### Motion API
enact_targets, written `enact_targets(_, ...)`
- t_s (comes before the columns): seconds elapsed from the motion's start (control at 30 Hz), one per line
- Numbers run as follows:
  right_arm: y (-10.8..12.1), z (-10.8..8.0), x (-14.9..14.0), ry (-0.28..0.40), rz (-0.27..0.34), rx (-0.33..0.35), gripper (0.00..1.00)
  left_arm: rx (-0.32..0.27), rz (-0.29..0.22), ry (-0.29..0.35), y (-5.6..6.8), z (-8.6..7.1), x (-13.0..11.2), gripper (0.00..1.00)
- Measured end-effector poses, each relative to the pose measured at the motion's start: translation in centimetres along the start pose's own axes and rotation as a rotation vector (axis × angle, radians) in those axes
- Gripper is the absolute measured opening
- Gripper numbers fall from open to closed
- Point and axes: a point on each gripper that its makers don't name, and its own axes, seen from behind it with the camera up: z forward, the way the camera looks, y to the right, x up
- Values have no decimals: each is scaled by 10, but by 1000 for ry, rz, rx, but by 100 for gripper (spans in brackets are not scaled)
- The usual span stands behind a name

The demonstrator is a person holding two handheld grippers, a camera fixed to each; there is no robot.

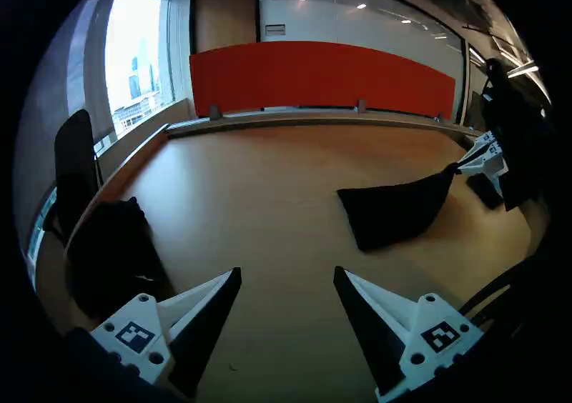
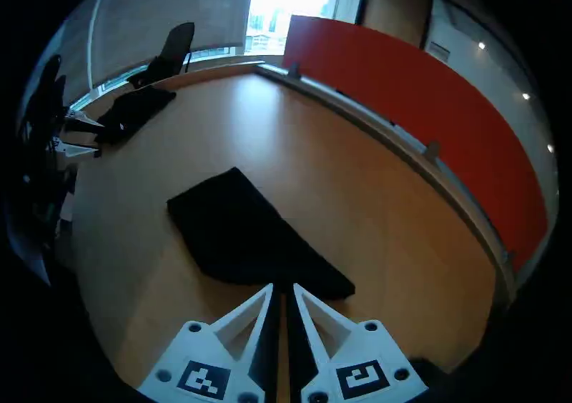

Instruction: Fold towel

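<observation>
view: left gripper view
left gripper [image 1: 286,274]: hovering over the table [image 1: 272,188], fingers spread wide, gripping nothing
towel [image 1: 397,214]: lying black on the wood, ahead and to the right, one corner lifting toward the right gripper [image 1: 480,158]
dark heap [image 1: 107,253]: sitting by the table's left edge
view: right gripper view
right gripper [image 2: 283,289]: fingers pressing together on the towel's [image 2: 243,239] near edge
left gripper [image 2: 75,135]: hovering far off, near the dark heap [image 2: 136,110]
</observation>
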Motion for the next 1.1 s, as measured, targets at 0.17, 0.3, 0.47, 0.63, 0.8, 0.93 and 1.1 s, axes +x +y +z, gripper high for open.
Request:
enact_targets(0.17,-8,6,30,34,-46,27,5,4,-8,-1,1,-3,-4,96)
enact_targets(0.3,-17,11,50,56,-78,54,5,5,-13,1,1,-4,-6,96)
enact_targets(0.47,-26,17,61,59,-117,78,5,3,-18,1,2,-5,-8,96)
enact_targets(0.63,-33,26,70,59,-146,102,4,5,-23,-1,2,-8,-10,96)
enact_targets(0.8,-46,38,82,62,-174,139,4,11,-27,-4,0,-10,-13,96)
enact_targets(0.93,-66,53,90,57,-204,185,5,20,-35,-4,-1,-13,-16,96)
enact_targets(1.1,-97,75,93,41,-228,246,4,34,-51,-4,-4,-18,-19,96)
